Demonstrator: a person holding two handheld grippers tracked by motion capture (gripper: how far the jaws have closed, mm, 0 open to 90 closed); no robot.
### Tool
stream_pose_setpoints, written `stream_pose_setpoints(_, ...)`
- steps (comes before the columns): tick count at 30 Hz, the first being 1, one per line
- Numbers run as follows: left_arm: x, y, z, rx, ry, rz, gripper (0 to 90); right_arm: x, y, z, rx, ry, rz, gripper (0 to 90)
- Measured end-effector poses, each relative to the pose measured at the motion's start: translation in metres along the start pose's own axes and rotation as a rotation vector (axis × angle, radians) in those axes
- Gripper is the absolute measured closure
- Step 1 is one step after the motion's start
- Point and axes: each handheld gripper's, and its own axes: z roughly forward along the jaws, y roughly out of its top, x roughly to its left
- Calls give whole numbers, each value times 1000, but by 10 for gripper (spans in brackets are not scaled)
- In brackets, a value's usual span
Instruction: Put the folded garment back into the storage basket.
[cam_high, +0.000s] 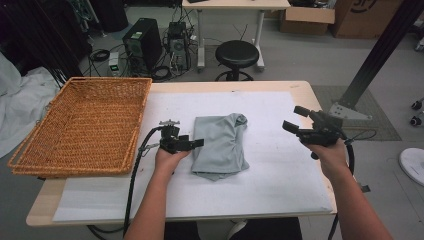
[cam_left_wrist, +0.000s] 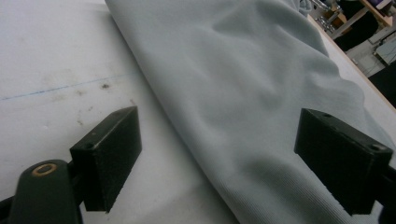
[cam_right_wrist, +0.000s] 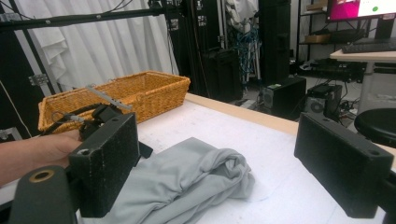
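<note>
While my left gripper (cam_high: 196, 143) sits low at the near-left edge of the folded pale grey knit cloth (cam_high: 220, 144), its jaws stand wide apart with nothing pinched between them. In the left gripper view that edge (cam_left_wrist: 196, 140) runs on a slant through the gap, so one jaw is over the bare white sheet (cam_left_wrist: 56, 56) and the other over fabric. The cloth lies just to the right of this gripper, in the middle of the tabletop, and its long axis runs away from me toward the far edge. My right gripper (cam_high: 300, 120) hangs well apart to the right, raised, jaws also spread and empty, so the left one is clearly the nearer.

The cloth looks soft and limp, a fine ribbed jersey with shallow rolling wrinkles; its far end is bunched into a rounded roll (cam_right_wrist: 229, 170), while the near end lies flatter. The sheet under it is matte and lightly scuffed. To the left a shallow rectangular woven wicker basket (cam_high: 80, 125) rests partly over the tabletop's left edge, stiff and coarse. I judge the edge needs a low, flat pinch to catch it.
</note>
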Motion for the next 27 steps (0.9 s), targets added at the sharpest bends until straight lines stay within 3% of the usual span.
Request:
stream_pose_setpoints(4,-5,0,8,-4,-54,-19,155,-1,-2,-1,3,-8,3,132)
stream_pose_setpoints(7,-14,1,17,14,-59,19,157,-1,-3,-1,6,-8,9,134)
stream_pose_setpoints(9,-20,0,23,16,-94,6,166,-1,-4,-1,12,-5,19,135)
stream_pose_setpoints(12,-27,-1,29,37,-121,21,232,-2,-5,-2,5,-8,25,135)
stream_pose_setpoints(17,-43,-1,38,76,-120,69,240,-3,-9,-3,5,-12,26,135)
stream_pose_setpoints(19,-48,-2,40,75,-94,95,254,-2,-9,-4,6,-12,27,135)
stream_pose_setpoints(21,-51,-3,39,73,-20,133,363,-2,-11,-5,3,-12,25,135)
stream_pose_setpoints(24,-58,-6,40,75,51,178,546,-3,-12,-8,4,-19,27,135)
stream_pose_setpoints(27,-66,-9,41,83,67,217,661,-4,-12,-10,-3,-26,28,135)
